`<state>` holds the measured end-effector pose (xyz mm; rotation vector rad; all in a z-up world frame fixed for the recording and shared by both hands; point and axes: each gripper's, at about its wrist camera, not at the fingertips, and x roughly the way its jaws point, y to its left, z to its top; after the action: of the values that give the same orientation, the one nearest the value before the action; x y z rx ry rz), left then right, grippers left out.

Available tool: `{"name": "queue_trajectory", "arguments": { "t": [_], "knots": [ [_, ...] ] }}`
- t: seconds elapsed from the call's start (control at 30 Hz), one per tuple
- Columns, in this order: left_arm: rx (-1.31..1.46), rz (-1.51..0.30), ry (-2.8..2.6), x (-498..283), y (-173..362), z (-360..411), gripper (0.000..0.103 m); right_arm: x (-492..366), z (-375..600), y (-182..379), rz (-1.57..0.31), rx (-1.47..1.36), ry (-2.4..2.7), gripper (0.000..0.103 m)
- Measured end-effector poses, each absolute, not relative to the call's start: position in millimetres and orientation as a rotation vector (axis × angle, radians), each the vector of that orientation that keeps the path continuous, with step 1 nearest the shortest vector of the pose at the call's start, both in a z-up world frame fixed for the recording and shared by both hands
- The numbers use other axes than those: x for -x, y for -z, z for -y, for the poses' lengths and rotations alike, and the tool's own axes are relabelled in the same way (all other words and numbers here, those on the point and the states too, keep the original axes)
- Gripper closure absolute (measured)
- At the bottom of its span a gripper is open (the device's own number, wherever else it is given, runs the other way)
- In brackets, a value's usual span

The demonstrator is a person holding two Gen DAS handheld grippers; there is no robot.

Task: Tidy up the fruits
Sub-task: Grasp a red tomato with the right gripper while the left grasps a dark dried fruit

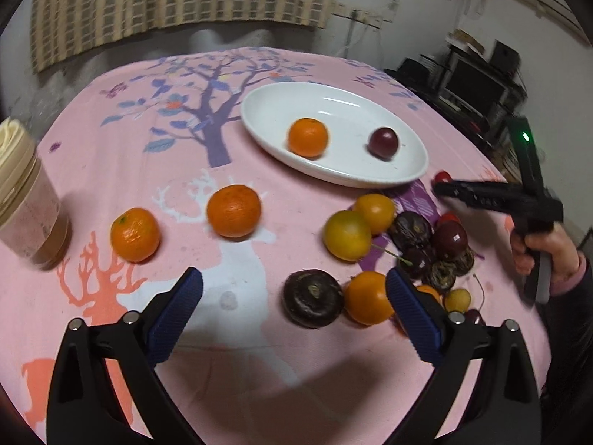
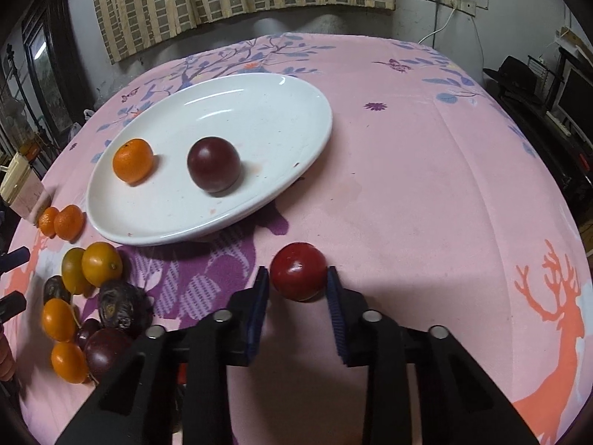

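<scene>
Pinch step in hand: right hand-held gripper (image 2: 298,282) has its two blue pads against either side of a small red fruit (image 2: 298,271), which sits low over the pink worktop (image 2: 426,185); whether it is already lifted clear I cannot tell. Judged stage: early in the sort, since only two pieces lie in the white dish (image 2: 307,141) and most fruit is not yet sorted.

Next move, as a guess: keep the squeeze light so the round, smooth fruit does not pop out, raise it over the near rim of the dish just beyond, and set it down clear of the dark plum (image 2: 214,164) and the orange (image 2: 132,160) so nothing rolls.

Left hand-held gripper (image 1: 294,289) is spread wide and holds nothing; it tilts down over the worktop, with a dark wrinkled fruit (image 1: 313,297) and an orange fruit (image 1: 368,297) lying between its fingers, untouched. Further on, two loose mandarins (image 1: 233,210) and the mixed pile (image 1: 430,244) sit on the cloth; a lidded jar (image 1: 26,200) stands far left.

A hand (image 1: 537,248) grips the right tool's handle from the right side, tool pitched downward toward the dish.
</scene>
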<state>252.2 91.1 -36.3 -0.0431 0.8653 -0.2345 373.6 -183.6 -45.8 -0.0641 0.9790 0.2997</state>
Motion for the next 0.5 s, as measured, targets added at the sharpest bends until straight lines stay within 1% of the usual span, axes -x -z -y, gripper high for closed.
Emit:
{"name": "queue_trajectory", "arguments": {
  "t": [0.1, 0.13, 0.3, 0.5],
  "knots": [
    [0.023, -0.887, 0.271, -252.4, 41.4, -85.7, 0.035, -368.7, 185.4, 36.6, -0.953, 0.04, -0.319, 0.073],
    [0.017, -0.896, 0.274, -253.2, 43.8, -84.6, 0.038, -362.4, 182.7, 28.2, -0.918, 0.044, -0.344, 0.073],
    [-0.002, -0.909, 0.26, -256.3, 48.9, -89.8, 0.039, -328.1, 166.8, -8.8, -0.744, 0.068, -0.524, 0.073],
    [0.018, -0.927, 0.261, -257.3, 51.4, -110.2, 0.039, -299.0, 146.1, -30.9, -0.635, 0.126, -0.665, 0.073]
  ]
}}
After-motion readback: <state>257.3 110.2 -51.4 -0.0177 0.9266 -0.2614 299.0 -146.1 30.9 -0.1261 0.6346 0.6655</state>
